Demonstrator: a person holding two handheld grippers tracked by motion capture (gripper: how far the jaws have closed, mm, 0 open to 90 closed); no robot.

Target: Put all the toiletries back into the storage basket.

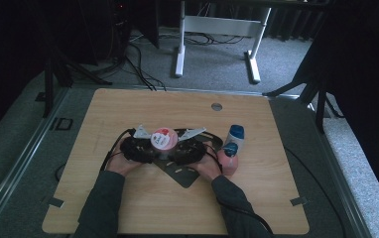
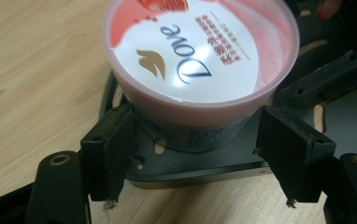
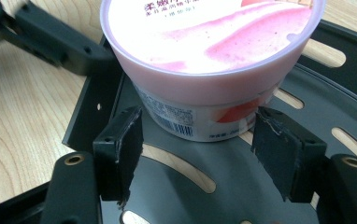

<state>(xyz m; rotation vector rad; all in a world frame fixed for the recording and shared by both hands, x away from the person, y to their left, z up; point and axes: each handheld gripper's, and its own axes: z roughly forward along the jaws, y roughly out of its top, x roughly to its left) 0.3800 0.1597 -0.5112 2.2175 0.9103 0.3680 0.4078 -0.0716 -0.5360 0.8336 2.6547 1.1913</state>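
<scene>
A pink Dove jar point(image 1: 163, 139) sat on a slotted black tray point(image 1: 183, 174) near the middle of the desk point(image 1: 128, 106). The left gripper point(image 2: 197, 154) and right gripper point(image 3: 197, 149) flanked it from either side, both with jaws spread apart just beside its base, gripping nothing. Two bottles point(image 1: 231, 148) stood right of the tray.

Count, per kind: 1 pink-lidded tub point(image 1: 163, 138), Dove label on the lid, sitting on 1 dark slotted plate point(image 1: 185, 174). 1 pink bottle w/ blue cap point(image 1: 228, 157) and 1 blue-and-white bottle point(image 1: 235, 134) just beside it, so 2 bottles total. 2 handheld grippers: left gripper point(image 1: 154, 150), right gripper point(image 1: 173, 151), 2 black jaws each. 2 hands on them. 1 wooden table point(image 1: 128, 109). Behind it, 1 white desk frame point(image 1: 216, 26) w/ 2 legs.
</scene>
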